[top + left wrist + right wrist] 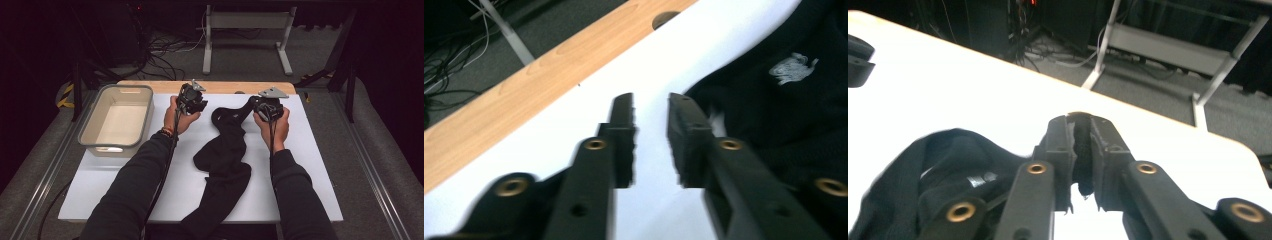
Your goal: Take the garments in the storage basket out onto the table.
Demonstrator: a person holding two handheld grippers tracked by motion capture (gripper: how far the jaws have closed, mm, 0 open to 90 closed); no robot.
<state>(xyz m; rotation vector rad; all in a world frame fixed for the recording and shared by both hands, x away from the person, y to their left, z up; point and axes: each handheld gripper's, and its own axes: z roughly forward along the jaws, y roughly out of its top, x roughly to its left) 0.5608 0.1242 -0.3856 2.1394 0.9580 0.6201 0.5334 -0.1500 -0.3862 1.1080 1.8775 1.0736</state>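
High view, from the left: I see a shallow grey plastic bin [117, 120] at the far left of the white table mat [310, 165], well apart from the work. Next comes my left gripper [192, 98], just beside the black fabric garment [222, 160]; in the left gripper view its jaws stand apart over bare mat with nothing between them, the cloth and its small white printed logo [793, 68] lying just to the right. The garment sprawls down the middle, from its far end near the wooden table edge [150, 86] to the near edge, where it hangs over. My right gripper [266, 107] sits at its far right corner; the right gripper view shows a thin fold of dark cloth between the nearly closed jaws, so I read that side as pinched. I judge the cloth light, limp and not fragile; it will sag and bunch, so I would take it at the hem corners, left side next.
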